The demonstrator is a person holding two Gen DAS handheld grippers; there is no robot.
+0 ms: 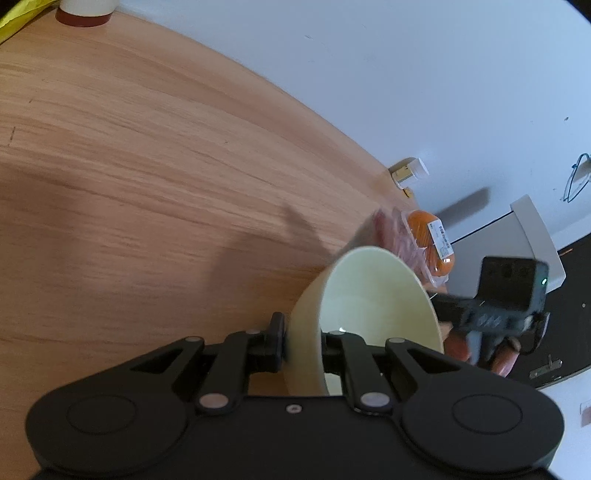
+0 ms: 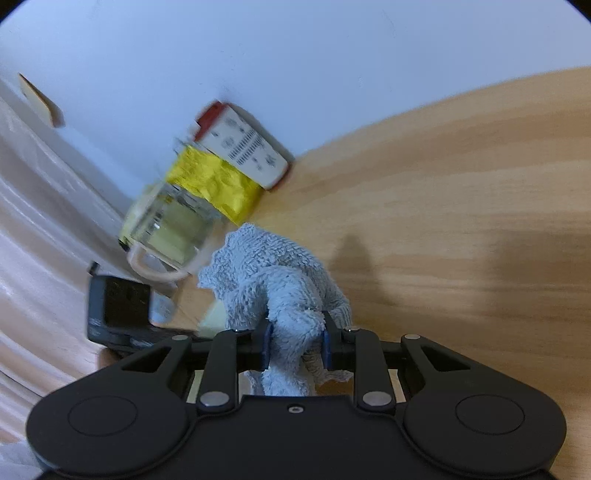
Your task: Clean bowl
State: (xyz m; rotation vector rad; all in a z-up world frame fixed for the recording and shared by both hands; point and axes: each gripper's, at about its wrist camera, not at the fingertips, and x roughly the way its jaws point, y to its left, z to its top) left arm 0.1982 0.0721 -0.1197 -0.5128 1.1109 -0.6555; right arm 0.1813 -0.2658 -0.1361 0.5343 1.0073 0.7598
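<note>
In the left wrist view a pale cream bowl (image 1: 373,302) is held on its side above the wooden table (image 1: 147,166), its opening facing right. My left gripper (image 1: 303,339) is shut on the bowl's rim, one finger outside and one inside. In the right wrist view my right gripper (image 2: 295,339) is shut on a light blue terry cloth (image 2: 280,284) that bunches up ahead of the fingers. The right gripper's camera body (image 1: 509,291) shows to the right of the bowl. A sliver of the bowl (image 2: 214,317) shows left of the cloth.
A plastic-wrapped pack with orange food (image 1: 424,240) and a small jar (image 1: 410,171) lie at the table's far edge by the white wall. A clear measuring jug (image 2: 170,229), a yellow packet (image 2: 218,184) and a white-and-red carton (image 2: 243,147) stand by the wall. A red-based container (image 1: 85,13) is top left.
</note>
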